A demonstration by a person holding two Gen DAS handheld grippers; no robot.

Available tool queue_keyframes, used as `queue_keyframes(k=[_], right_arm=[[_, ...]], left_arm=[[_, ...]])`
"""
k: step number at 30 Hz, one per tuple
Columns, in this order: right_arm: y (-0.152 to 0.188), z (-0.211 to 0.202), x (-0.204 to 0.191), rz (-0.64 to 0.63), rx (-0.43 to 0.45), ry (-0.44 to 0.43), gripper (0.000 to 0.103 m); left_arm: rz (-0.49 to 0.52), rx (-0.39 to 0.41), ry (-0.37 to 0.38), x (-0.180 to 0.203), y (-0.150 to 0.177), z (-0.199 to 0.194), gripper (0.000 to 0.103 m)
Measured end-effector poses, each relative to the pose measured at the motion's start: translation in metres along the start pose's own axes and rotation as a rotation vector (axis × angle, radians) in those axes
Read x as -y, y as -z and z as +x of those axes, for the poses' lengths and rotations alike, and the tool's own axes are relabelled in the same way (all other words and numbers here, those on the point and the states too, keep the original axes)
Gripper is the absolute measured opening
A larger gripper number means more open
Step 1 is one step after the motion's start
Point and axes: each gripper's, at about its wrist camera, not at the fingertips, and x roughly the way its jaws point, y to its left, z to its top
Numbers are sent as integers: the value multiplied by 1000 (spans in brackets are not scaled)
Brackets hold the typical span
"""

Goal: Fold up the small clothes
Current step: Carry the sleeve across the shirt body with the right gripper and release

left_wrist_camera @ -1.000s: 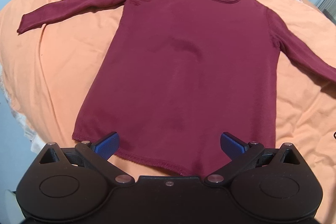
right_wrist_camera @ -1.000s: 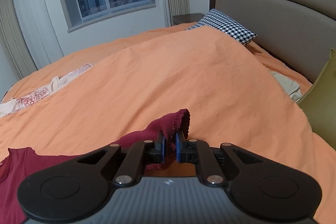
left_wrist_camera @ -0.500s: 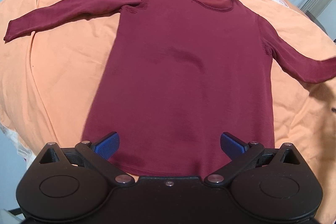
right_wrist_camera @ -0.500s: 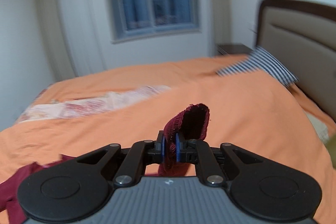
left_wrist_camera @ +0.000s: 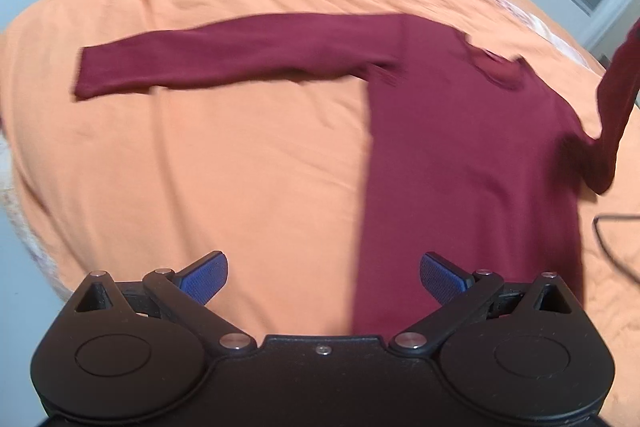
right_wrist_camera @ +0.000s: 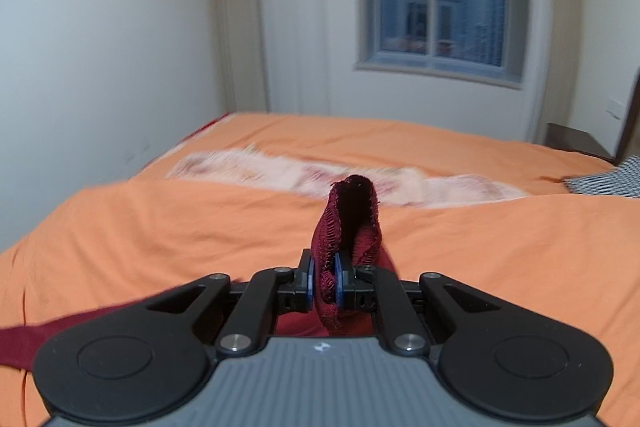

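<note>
Hovering low over the bed, the left gripper (left_wrist_camera: 323,277) has its blue pads (left_wrist_camera: 206,277) spread wide apart with nothing between them; bare orange duvet (left_wrist_camera: 224,163) lies under the left pad, and the left side edge of the maroon long-sleeved top (left_wrist_camera: 460,155) runs up from just inside the right pad. The top's body lies flat on the duvet, its straight left side edge meeting the armpit, from which the left sleeve (left_wrist_camera: 224,61) stretches out flat toward the left, ending in a squared cuff well short of the duvet's rounded edge. Between that sleeve and the gripper a broad stretch of duvet is open. A dark cable (left_wrist_camera: 612,239) lies on the duvet just right of the top's body. Farther up, the neckline (left_wrist_camera: 498,69) sits blurred, and the right sleeve (left_wrist_camera: 618,95) lifts off the bed and rises past the right edge of the left wrist view.

Seen from the right wrist, the right gripper (right_wrist_camera: 325,281) has its pads pressed together on the sleeve cuff (right_wrist_camera: 350,223), whose frayed, stitched rim stands upright above the fingers. Beneath it more maroon cloth trails off to the left. Beyond, the duvet (right_wrist_camera: 160,227) spreads wide and bare up to a pale patterned cloth (right_wrist_camera: 280,173) lying across the bed, then a checked pillow (right_wrist_camera: 608,181) at the far right, a wall and a window (right_wrist_camera: 440,3)
</note>
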Motion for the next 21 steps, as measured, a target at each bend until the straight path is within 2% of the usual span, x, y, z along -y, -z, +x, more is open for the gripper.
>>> queue_keyframes(k=[6, 8, 9, 10, 11, 12, 13, 15, 18, 21], right_arm=[[40, 56, -87, -107, -144, -12, 12], [53, 69, -105, -141, -188, -14, 17], [58, 75, -114, -150, -205, -24, 32], [63, 79, -120, -147, -226, -30, 42], [69, 81, -123, -134, -246, -37, 60], [73, 81, -126, -118, -260, -43, 71], [75, 81, -125, -103, -272, -50, 74], [80, 70, -123, -88, -285, -52, 87], [92, 43, -118, -64, -296, -38, 101], [115, 16, -111, -49, -335, -27, 103]], left_arm=[[-70, -19, -34, -60, -16, 6, 102], [-83, -23, -39, -73, -20, 9, 102], [-89, -23, -39, -78, -21, 10, 102], [-96, -21, -41, -83, -23, 11, 102], [-105, -17, -45, -88, -24, 12, 102], [-112, -13, -48, -92, -25, 13, 102], [-118, -8, -49, -95, -27, 14, 102], [-136, 0, -50, -103, -31, 19, 102], [-173, 13, -62, -116, -39, 29, 102], [-260, 72, -25, -136, -50, 37, 102]])
